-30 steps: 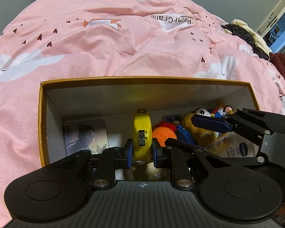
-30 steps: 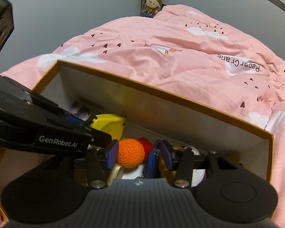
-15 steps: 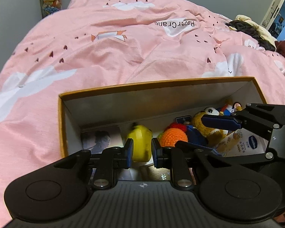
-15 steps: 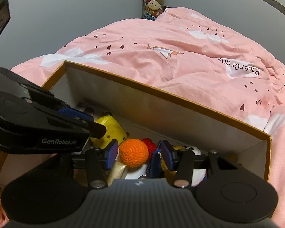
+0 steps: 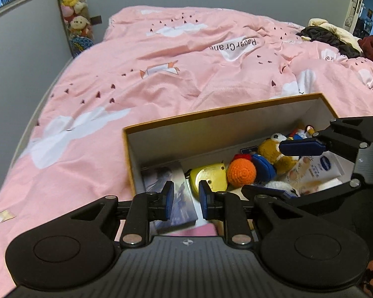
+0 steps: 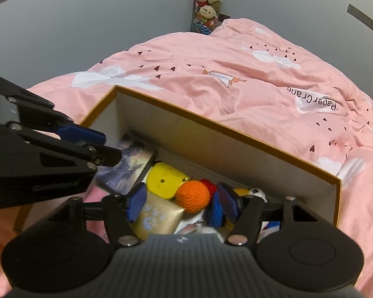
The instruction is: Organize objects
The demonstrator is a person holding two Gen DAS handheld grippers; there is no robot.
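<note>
An orange-rimmed cardboard box [image 5: 223, 110] [image 6: 211, 121] sits on the pink bed. Inside lie a yellow tape measure [image 5: 209, 176] [image 6: 164, 180], an orange crochet ball [image 5: 242, 172] [image 6: 192, 196], a photo book [image 5: 166, 176] [image 6: 129, 164], a blue pouch [image 5: 263, 166], a yellow plush toy [image 5: 273, 149] and a lotion tube [image 5: 318, 168]. My left gripper [image 5: 185, 200] [image 6: 99, 144] hovers above the box's left end, its jaws opening with nothing between them. My right gripper [image 6: 181, 203] [image 5: 283, 170] hangs over the ball, jaws opening wide, pads clear of it.
The pink duvet [image 5: 161, 87] spreads on all sides of the box. A column of plush toys [image 5: 74, 17] [image 6: 209, 2] hangs at the wall corner. A heap of dark and cream clothes [image 5: 330, 34] lies at the bed's far right. A gold pouch [image 6: 159, 217] lies in the box.
My left gripper let go of the yellow tape measure, which now lies in the box, and rose. My right gripper spread its jaws off the orange ball and lifted away.
</note>
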